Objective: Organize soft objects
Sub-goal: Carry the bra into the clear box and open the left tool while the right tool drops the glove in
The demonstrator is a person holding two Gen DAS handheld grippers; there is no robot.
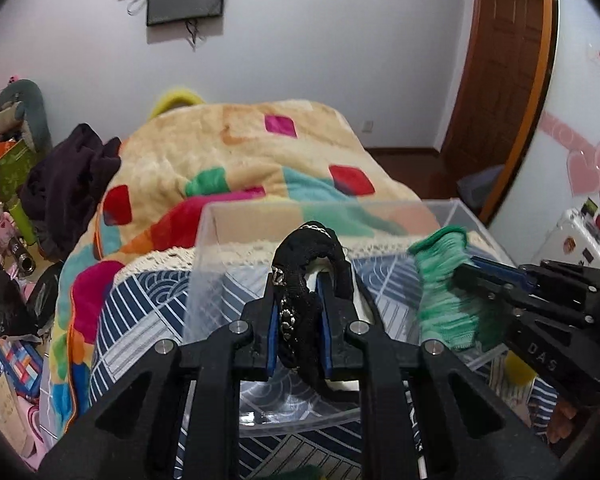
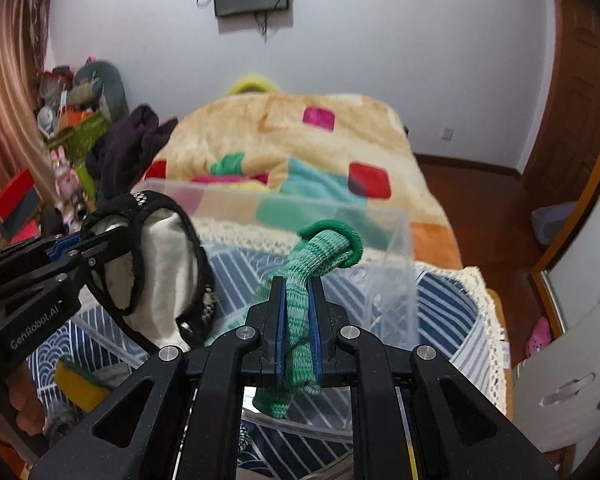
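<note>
Your left tongs [image 1: 299, 304] clamp the black, white-lined fabric pouch [image 1: 306, 264], your right tongs [image 2: 299, 322] the green knitted sock [image 2: 300, 304]; release both well inside the clear plastic bin [image 1: 204, 264].

The green sock [image 1: 444, 280] is motion-blurred in the left wrist view, its lower end hidden behind the right gripper [image 1: 480, 276]. The yellow sponge [image 2: 80, 388] near the bed's near edge is partly covered by the clear bin [image 2: 396, 248]; what lies beside it is perhaps another cloth.
</note>
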